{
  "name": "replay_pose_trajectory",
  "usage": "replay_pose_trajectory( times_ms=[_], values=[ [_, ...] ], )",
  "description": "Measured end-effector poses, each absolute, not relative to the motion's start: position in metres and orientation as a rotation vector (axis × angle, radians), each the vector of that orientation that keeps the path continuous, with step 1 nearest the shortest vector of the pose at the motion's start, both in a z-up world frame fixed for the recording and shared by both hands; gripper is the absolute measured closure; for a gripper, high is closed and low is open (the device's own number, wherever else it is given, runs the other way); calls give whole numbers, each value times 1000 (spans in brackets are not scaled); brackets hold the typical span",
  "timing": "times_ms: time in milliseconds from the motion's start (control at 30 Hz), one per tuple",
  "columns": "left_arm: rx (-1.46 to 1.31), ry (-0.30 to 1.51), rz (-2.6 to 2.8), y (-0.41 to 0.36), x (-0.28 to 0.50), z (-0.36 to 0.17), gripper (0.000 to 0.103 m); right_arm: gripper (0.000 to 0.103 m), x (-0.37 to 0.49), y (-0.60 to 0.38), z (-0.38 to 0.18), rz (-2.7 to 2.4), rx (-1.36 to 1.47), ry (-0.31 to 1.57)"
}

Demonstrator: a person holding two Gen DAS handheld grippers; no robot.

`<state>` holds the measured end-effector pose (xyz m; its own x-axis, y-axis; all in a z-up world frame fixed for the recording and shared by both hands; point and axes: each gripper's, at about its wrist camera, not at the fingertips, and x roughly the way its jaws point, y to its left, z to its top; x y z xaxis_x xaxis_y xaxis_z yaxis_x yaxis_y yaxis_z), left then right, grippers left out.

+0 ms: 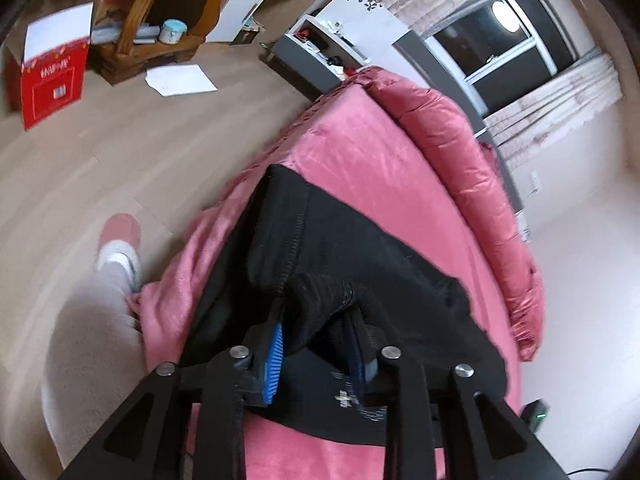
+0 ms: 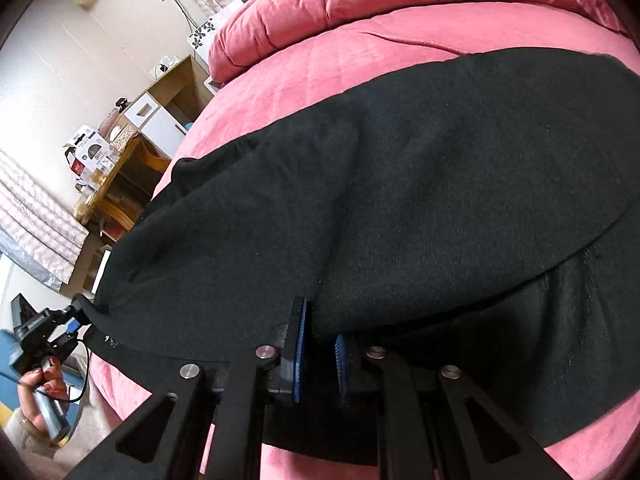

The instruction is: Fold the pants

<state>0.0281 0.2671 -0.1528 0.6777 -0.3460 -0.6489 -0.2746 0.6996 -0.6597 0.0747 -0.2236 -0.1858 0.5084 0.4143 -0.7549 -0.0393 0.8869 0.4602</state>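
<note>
On the bed, covered by a pink blanket, black pants lie spread. Left hand-held gripper: fingers apart, a fold of fabric loose between them. Right hand-held gripper: nearly closed, pinching the pants' near edge. Beside the bed stand a wooden shelf, a red box and a window; paper lies on the floor.

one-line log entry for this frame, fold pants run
stage: fold in progress | pants: black, on pink bed | left gripper: jaws apart, cloth between | right gripper: shut on pants edge
</note>
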Motion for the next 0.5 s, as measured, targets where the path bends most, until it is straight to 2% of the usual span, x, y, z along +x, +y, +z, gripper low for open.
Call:
replay_pose_trajectory(
  times_ms=[67,133,200,267,500],
  values=[
    [-884,838,-82,272,23,-151,69,90,72,-225,-188,284,413,1000],
    [-975,803,-132,278,16,-149,61,90,73,-226,-188,286,418,999],
    [-1040,791,-176,281,11,-149,46,90,69,-227,-189,285,420,998],
    [-1055,815,-200,277,10,-147,39,90,70,-227,-191,287,423,998],
    [-975,963,-161,254,18,-156,39,90,70,-235,-191,296,469,995]
  ],
)
